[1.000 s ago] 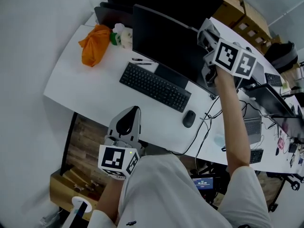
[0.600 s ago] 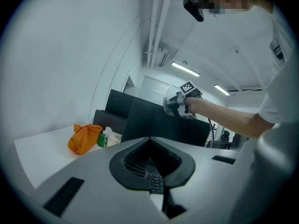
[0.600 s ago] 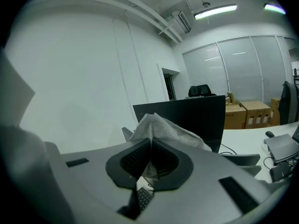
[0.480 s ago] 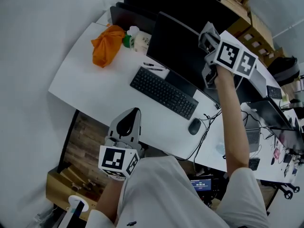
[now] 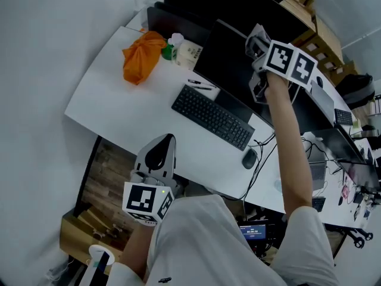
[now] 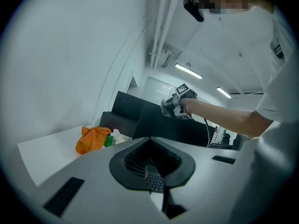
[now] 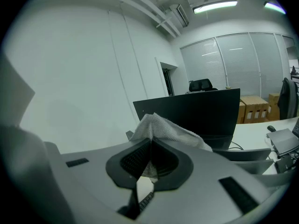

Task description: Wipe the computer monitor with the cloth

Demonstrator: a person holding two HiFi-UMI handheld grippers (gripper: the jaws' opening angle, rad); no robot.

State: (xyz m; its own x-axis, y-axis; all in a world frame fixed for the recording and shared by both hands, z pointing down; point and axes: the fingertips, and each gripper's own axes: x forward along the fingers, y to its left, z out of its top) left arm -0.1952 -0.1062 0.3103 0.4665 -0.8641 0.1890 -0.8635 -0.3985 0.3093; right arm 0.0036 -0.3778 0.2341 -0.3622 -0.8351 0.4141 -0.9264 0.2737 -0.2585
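Right tongs [image 5: 256,70] grip the grey cloth [image 7: 163,127] for me, raised by the top edge of the monitor [image 5: 226,61], which stands toward the table's [image 5: 131,109] far edge. Left tongs [image 5: 162,154] are pinched together, empty, over the near edge.

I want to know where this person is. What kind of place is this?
Most likely an office. A white desk holds a monitor, a keyboard and a mouse, and the right gripper view shows window blinds and a ceiling strip light.
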